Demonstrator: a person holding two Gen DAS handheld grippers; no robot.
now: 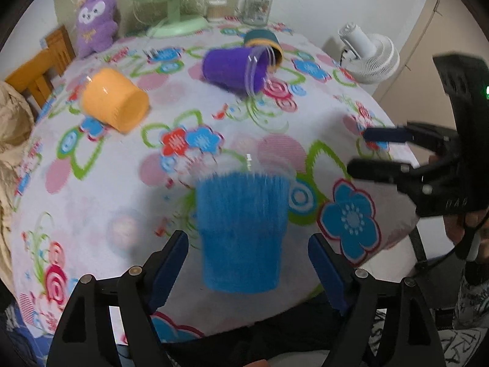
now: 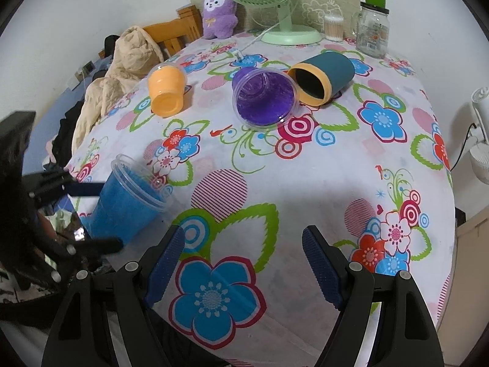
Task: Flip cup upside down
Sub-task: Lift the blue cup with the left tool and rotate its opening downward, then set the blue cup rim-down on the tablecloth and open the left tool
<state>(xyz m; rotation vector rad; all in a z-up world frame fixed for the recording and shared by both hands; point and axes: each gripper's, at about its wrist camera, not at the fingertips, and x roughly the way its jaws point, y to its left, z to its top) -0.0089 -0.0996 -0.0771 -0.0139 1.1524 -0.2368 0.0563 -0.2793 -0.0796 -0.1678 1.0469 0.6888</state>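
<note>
A blue plastic cup [image 1: 243,234] with a clear rim lies tilted near the table's front edge, its rim away from my left gripper, blurred in the left wrist view. My left gripper [image 1: 247,263] is open, its fingers on either side of the cup's base with a gap on each side. In the right wrist view the blue cup [image 2: 125,205] lies at the left between the left gripper's fingers [image 2: 91,217]. My right gripper [image 2: 243,263] is open and empty above the flowered cloth; it also shows in the left wrist view [image 1: 376,153].
An orange cup [image 2: 166,91], a purple cup [image 2: 262,99] and a teal cup with an orange rim [image 2: 321,78] lie on their sides mid-table. A green fan [image 2: 275,6], a purple plush toy [image 2: 218,10], a glass jar [image 2: 373,29] stand at the back. A white fan [image 1: 371,55] stands off the table.
</note>
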